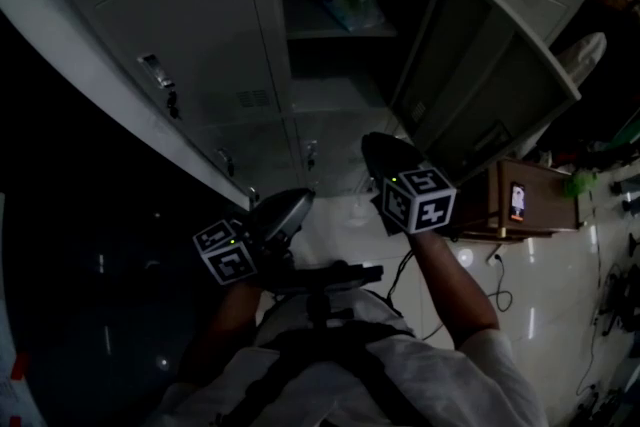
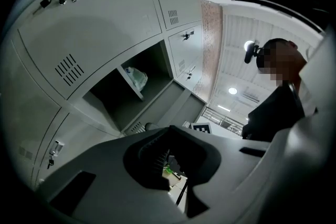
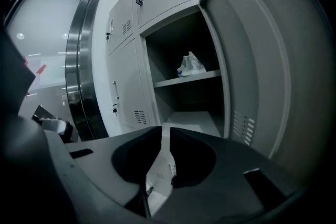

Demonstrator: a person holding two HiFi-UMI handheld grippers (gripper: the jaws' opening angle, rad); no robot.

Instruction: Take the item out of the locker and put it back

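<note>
The bag [image 3: 191, 64] is seen on the upper shelf [image 3: 184, 80] of the open locker [image 3: 173, 34], and nothing else is seen inside; the space under the shelf is bare. The bag is judged light, soft, crinkly and probably slippery, best pinched at a bunched fold near its top. At the left, the left gripper [image 2: 168, 132] is held closed on nothing. At the right, the right gripper [image 3: 165, 134] is parted by a narrow slit, empty, well short of the bag.
</note>
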